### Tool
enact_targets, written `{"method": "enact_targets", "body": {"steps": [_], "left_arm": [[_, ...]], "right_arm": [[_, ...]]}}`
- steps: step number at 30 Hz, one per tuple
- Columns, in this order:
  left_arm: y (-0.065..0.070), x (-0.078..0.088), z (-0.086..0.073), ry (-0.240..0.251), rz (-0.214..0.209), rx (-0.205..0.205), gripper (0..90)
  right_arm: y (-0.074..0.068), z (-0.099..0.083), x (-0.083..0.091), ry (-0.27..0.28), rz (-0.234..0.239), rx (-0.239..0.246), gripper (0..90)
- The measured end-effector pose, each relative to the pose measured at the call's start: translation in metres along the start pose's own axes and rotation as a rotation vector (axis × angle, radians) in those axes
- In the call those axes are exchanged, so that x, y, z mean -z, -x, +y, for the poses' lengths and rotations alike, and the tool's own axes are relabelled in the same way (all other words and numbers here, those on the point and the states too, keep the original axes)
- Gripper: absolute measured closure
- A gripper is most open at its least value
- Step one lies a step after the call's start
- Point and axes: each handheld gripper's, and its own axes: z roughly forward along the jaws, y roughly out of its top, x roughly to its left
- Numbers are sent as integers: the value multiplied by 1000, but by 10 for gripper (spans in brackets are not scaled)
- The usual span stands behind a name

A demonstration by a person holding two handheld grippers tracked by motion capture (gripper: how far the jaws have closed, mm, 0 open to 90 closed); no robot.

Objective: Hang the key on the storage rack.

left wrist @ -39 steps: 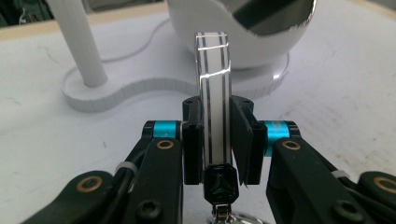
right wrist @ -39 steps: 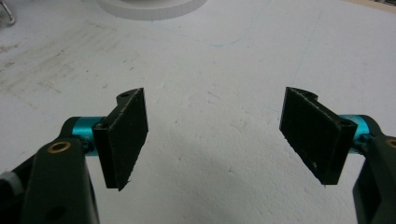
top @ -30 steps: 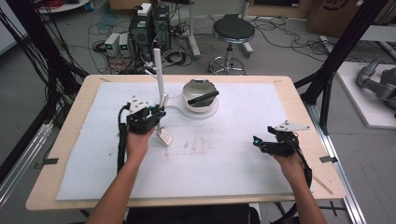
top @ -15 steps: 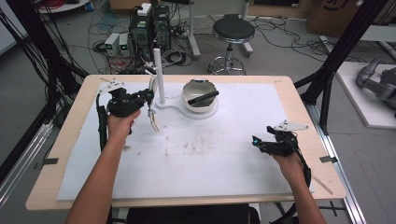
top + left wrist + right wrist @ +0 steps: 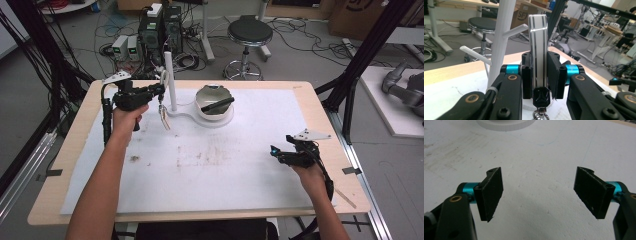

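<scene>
Lifted from mat since a second ago: white strap with keyring [image 5: 538,50], pinched flat between closed pads of left gripper [image 5: 159,90], carried up and toward white peg stand [image 5: 171,80]. Strap end dangling below gripper in high view, just beside post; pegs near in left gripper view. Judged: hanging on peg next, hook-up not yet made. Right gripper [image 5: 278,152] kept still over mat [image 5: 240,165], jaws spread wide, nothing between. "SF" read on cardboard box [image 5: 520,16] behind.
</scene>
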Motion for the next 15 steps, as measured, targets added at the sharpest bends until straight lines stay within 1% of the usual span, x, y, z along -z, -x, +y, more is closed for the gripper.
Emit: {"method": "enact_targets", "body": {"steps": [2,4,7,11,15], "left_arm": [[-1,-3,1,1,-1,-4,750],[-2,-5,0,6,-17,11,750],[-3,-7,-1,2,-34,18,751],[-5,-8,-2,13,-65,41,752],[-5,-9,-3,13,-92,42,752]], "right_arm": [[0,0,0,-1,0,2,239],[0,0,0,0,3,2,239],[0,0,0,0,2,1,239],[1,-1,0,-3,1,0,239],[1,-1,1,-5,2,4,239]]}}
